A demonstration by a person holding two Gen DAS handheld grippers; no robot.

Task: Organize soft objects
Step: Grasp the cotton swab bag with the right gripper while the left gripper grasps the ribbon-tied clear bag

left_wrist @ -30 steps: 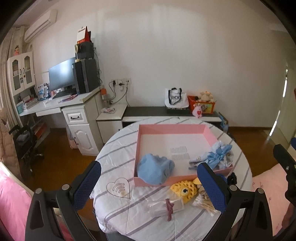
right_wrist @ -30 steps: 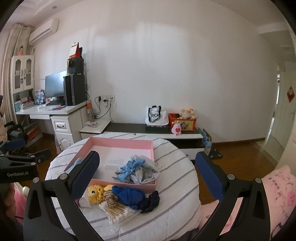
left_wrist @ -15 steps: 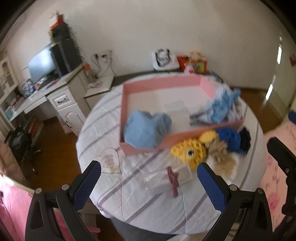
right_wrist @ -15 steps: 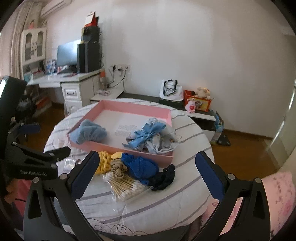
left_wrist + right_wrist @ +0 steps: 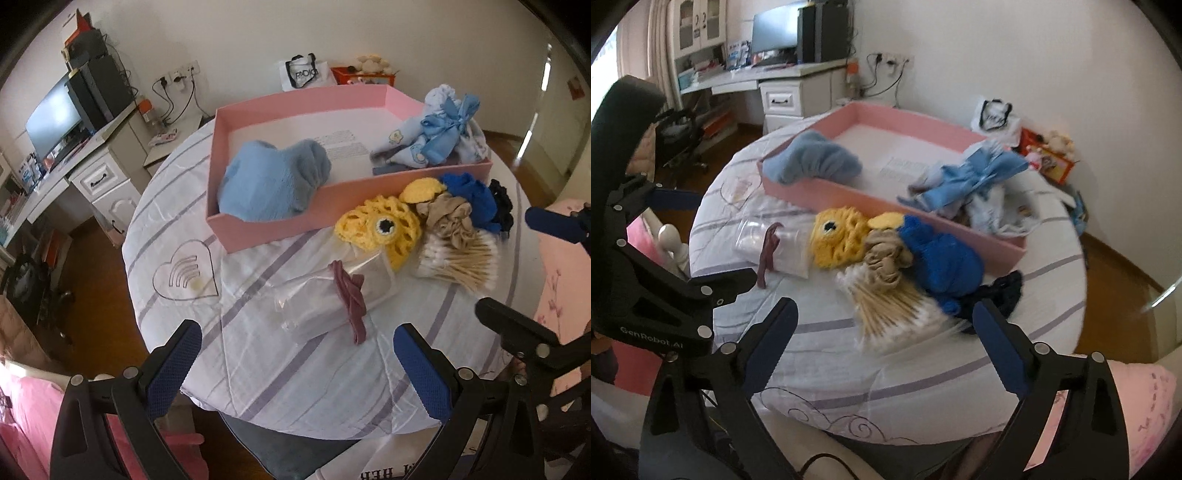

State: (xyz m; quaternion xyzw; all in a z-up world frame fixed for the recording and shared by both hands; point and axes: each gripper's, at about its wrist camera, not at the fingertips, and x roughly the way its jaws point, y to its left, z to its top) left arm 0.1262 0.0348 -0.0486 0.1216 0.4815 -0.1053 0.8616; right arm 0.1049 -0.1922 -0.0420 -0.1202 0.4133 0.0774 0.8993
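The right claw [image 5: 884, 325] was closing with nothing between its jaws; the left claw [image 5: 297, 354] stood wide and empty. The blue knit [image 5: 940, 258], probably the nearest target, lay on the tabletop [image 5: 820, 354] just outside the pink tray [image 5: 827, 190]; it was best gripped by its bulk, clear of the cotton swabs [image 5: 890, 314].

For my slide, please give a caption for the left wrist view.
Open left gripper above a striped round table, facing a pink tray and loose soft items beside it.
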